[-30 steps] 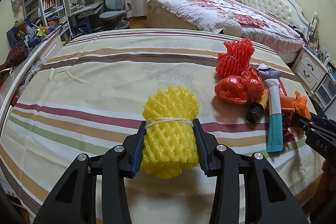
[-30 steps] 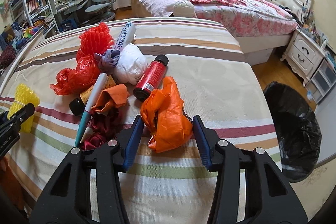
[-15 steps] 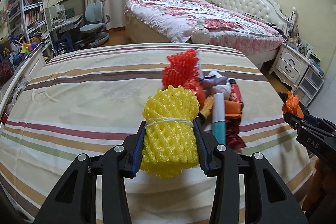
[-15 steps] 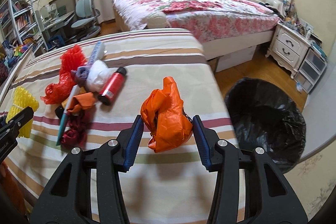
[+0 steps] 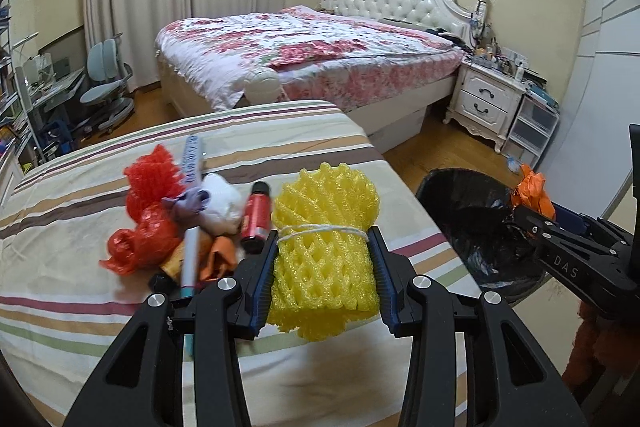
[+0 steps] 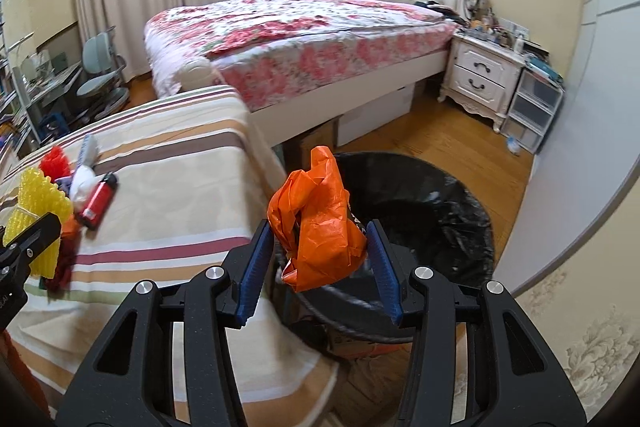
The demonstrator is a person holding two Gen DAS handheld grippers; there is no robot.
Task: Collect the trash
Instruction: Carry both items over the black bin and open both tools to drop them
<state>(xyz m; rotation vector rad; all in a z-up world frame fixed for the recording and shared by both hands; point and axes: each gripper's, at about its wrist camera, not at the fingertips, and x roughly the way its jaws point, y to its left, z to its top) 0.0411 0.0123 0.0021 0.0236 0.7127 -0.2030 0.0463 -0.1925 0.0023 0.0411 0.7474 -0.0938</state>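
My left claw (image 5: 324, 267) is clamped on a yellow foam net (image 5: 325, 247); both blue pads press its sides, and a white string is tied around its middle. I hold it in the air above the near right part of the striped bed (image 5: 80, 227), close to the edge.

My right claw (image 6: 320, 259) is clamped on a crumpled orange plastic bag (image 6: 316, 227). This bag hangs over the near rim of the black trash bin (image 6: 432, 211), which stands on the wooden floor just beside the striped bed. The bin has a black liner inside. In the left wrist view I see the right claw (image 5: 532, 215) at the right edge, with the orange bag above the bin (image 5: 464, 211).

The other trash lies in one heap on the striped bed, to the left of the yellow net: a red foam net (image 5: 150, 179), a red plastic bag (image 5: 136, 247), a white wad (image 5: 222, 201), a red bottle with black cap (image 5: 256, 217), a long tube (image 5: 192, 227) and a purple scrap (image 5: 190, 203). These things touch each other. Some orange and dark pieces lie below them, but I cannot tell what they are.

Behind, there is a second bed with a flower cover (image 5: 304, 47) and a white nightstand (image 5: 486, 99).
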